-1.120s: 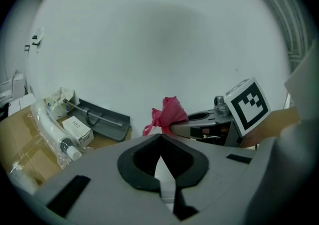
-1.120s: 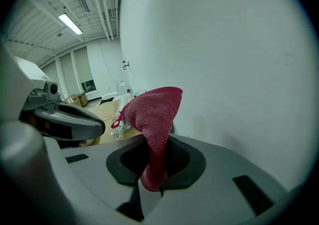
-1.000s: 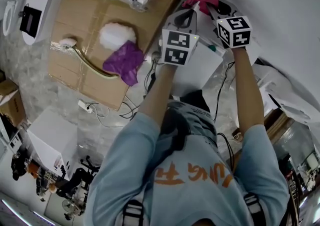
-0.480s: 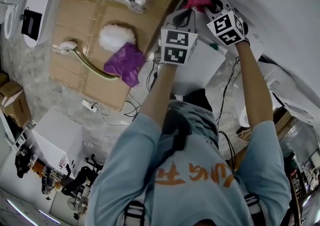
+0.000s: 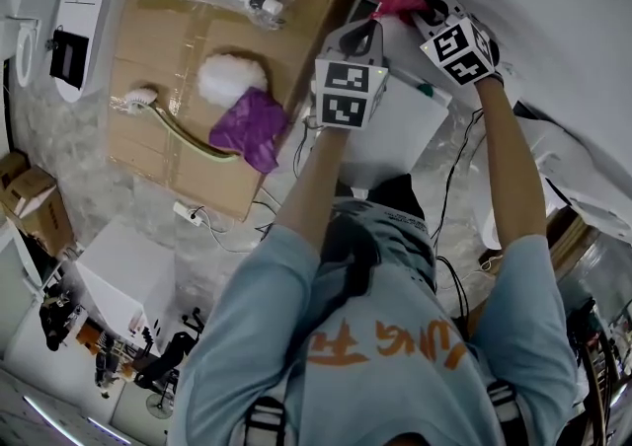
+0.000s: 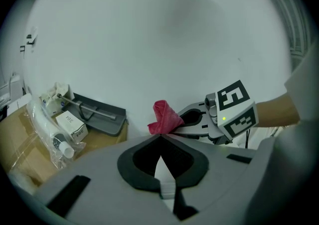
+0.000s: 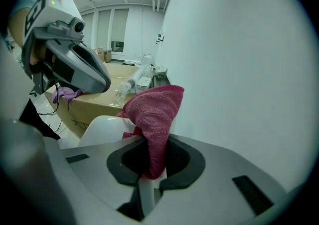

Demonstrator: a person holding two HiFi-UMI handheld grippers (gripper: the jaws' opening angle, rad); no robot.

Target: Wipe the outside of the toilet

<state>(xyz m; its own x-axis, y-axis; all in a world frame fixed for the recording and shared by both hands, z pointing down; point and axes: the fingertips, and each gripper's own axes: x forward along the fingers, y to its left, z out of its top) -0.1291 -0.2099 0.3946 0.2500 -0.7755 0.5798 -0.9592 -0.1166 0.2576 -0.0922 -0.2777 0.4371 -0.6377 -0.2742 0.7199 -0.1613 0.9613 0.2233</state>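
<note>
**A:** Where's the cloth (image 7: 152,114)?

**B:** Pinched in the right gripper (image 7: 152,155), up by the wall (image 5: 553,0). It sits just past the top of the white body I take for the toilet (image 5: 395,133). I can't tell whether it touches either one.

**A:** What changed in the last second?

**B:** The cloth fanned wider out of the jaws a second ago. Now it's a tighter bunch, and it has slid a little left along the wall. The right gripper's cube (image 5: 462,47) has rolled, so the wrist turned. The left gripper (image 6: 161,139) barely moved.

**A:** What does that mean for the job?

**B:** I'd guess a short stroke, or lining up for one. Nothing here shows how much of the toilet's outside is done.

**A:** Which way does the cloth point?

**B:** Its long axis runs along the jaws. The folded end is gripped between the pads and the free end sticks out ahead, away from the person and toward the wall. In the head view that's up and to the left.

**A:** And the left gripper?

**B:** Its jaws are closed tip to tip with nothing between them. It hangs just beside the right one, over the toilet, doing no work.

**A:** Anything further out?

**B:** A box (image 5: 197,69) to the left with a purple rag (image 5: 252,123) on it, well apart from both grippers.
</note>
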